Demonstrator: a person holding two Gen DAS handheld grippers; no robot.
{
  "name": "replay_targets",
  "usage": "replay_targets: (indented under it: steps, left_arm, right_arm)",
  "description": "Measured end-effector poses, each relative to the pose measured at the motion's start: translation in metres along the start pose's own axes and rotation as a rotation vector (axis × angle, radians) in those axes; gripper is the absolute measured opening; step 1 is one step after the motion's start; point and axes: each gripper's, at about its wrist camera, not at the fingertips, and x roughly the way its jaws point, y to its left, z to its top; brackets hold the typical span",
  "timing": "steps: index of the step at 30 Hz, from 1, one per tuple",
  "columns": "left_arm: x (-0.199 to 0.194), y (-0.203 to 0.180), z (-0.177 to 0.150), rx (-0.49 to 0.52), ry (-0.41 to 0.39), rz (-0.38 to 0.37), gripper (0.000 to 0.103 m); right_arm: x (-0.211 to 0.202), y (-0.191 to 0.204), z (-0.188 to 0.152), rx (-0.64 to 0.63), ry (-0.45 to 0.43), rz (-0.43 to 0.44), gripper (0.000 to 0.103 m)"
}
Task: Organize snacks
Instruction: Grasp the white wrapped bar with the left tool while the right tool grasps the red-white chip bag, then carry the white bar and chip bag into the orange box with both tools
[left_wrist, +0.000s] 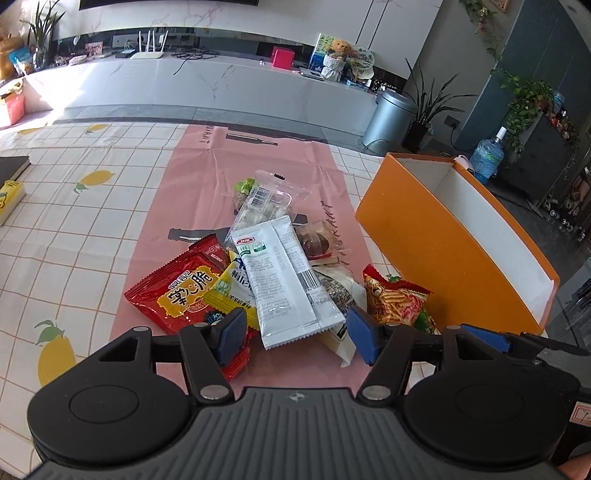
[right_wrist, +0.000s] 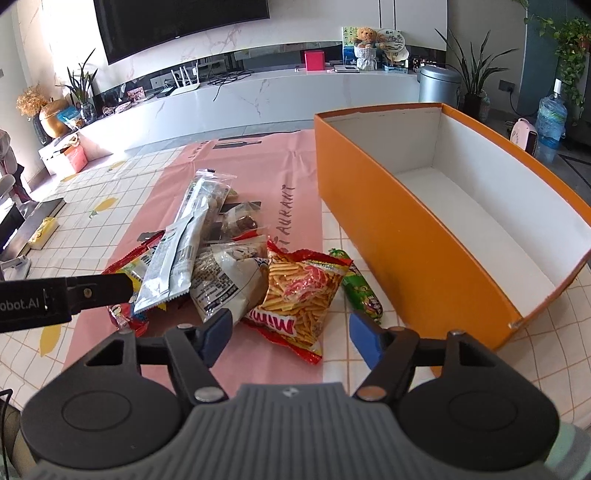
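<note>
A pile of snack packets lies on a pink mat (left_wrist: 184, 177). In the left wrist view I see a white packet (left_wrist: 284, 280), a red packet (left_wrist: 177, 291), a clear packet (left_wrist: 266, 203) and a red-and-yellow chips bag (left_wrist: 397, 301). My left gripper (left_wrist: 301, 334) is open and empty over the near end of the white packet. In the right wrist view my right gripper (right_wrist: 291, 332) is open and empty just above the chips bag (right_wrist: 303, 295). A green sausage stick (right_wrist: 360, 290) lies beside it. The orange box (right_wrist: 399, 240) stands open and empty to the right; it also shows in the left wrist view (left_wrist: 443, 243).
The table has a lemon-print checked cloth (left_wrist: 74, 206). A dark book (left_wrist: 13, 166) and a yellow box (left_wrist: 9, 197) lie at its left edge. The left gripper's arm (right_wrist: 62, 295) reaches in from the left of the right wrist view. A TV console and a bin stand beyond.
</note>
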Motion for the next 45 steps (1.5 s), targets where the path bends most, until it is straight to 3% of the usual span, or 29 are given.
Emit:
replay_targets:
  steps: [8, 18, 21, 22, 27, 33, 45]
  left_arm:
    - [0.048, -0.003, 0.026, -0.070, 0.077, 0.065, 0.078]
    - [0.075, -0.006, 0.027, -0.070, 0.121, 0.170, 0.078]
    - [0.075, -0.004, 0.026, -0.074, 0.112, 0.176, 0.070]
    - [0.074, -0.004, 0.026, -0.072, 0.109, 0.174, 0.063]
    - [0.072, 0.000, 0.023, -0.069, 0.088, 0.153, 0.057]
    - [0.065, 0.001, 0.019, -0.058, 0.061, 0.121, 0.055]
    - [0.012, -0.013, 0.007, -0.010, -0.005, 0.075, 0.055]
  right_arm:
    - [0.043, -0.008, 0.017, 0.051, 0.035, 0.006, 0.068]
    - [0.066, -0.019, 0.012, 0.083, 0.052, 0.038, 0.061]
    - [0.066, -0.021, 0.010, 0.092, 0.050, 0.056, 0.058]
    - [0.066, -0.020, 0.010, 0.090, 0.047, 0.057, 0.058]
    - [0.067, -0.020, 0.008, 0.087, 0.039, 0.066, 0.050]
    - [0.065, -0.020, 0.007, 0.077, 0.031, 0.060, 0.038]
    - [0.020, -0.022, 0.007, 0.078, -0.040, 0.081, 0.035]
